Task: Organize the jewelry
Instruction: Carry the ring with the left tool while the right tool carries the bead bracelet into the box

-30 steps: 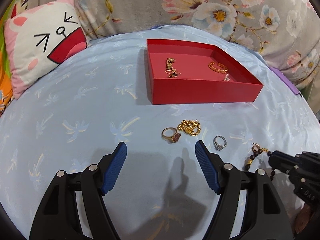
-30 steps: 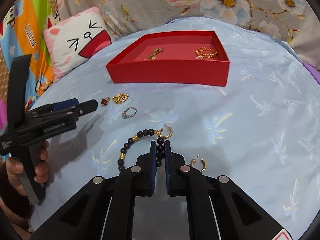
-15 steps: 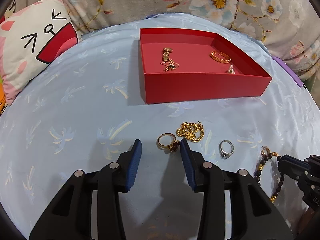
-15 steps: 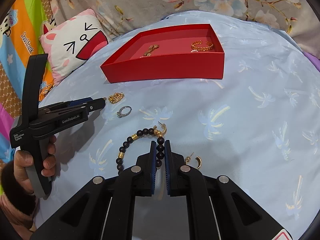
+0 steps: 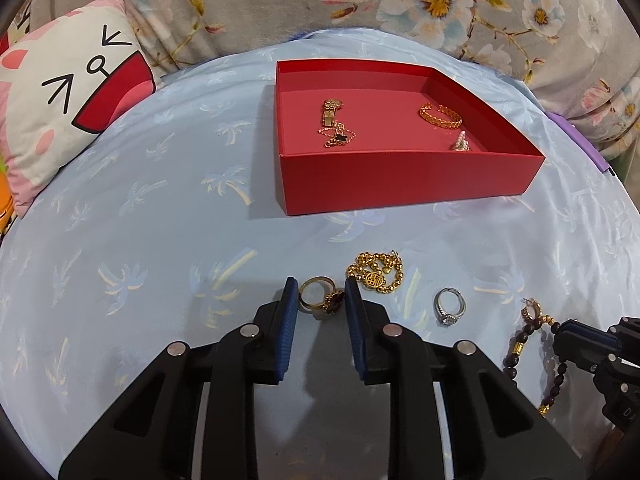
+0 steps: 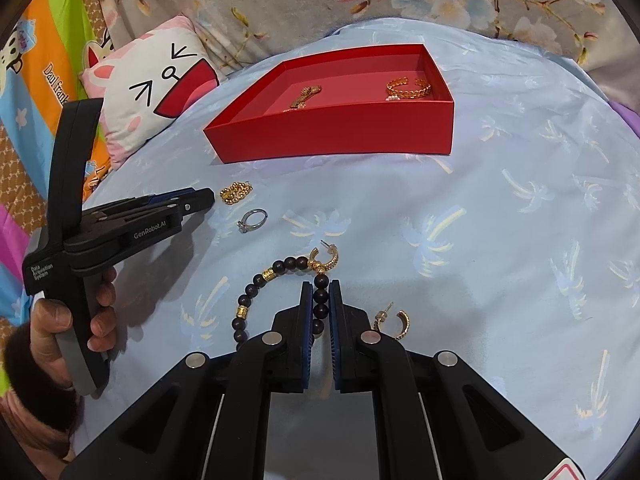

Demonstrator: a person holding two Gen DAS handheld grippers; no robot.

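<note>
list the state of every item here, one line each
left hand-held gripper: closing around the gold ring, pads not yet pressing
right hand-held gripper: shut on the beaded bracelet
gold ring: flat on the cloth
beaded bracelet: pinched, mostly lying on the cloth
red box: open, jewelry inside
silver ring: loose on the cloth

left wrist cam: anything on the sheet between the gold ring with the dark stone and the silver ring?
Yes. In the left wrist view the gold bead bracelet lies between the gold ring and silver ring, slightly farther back.
</note>
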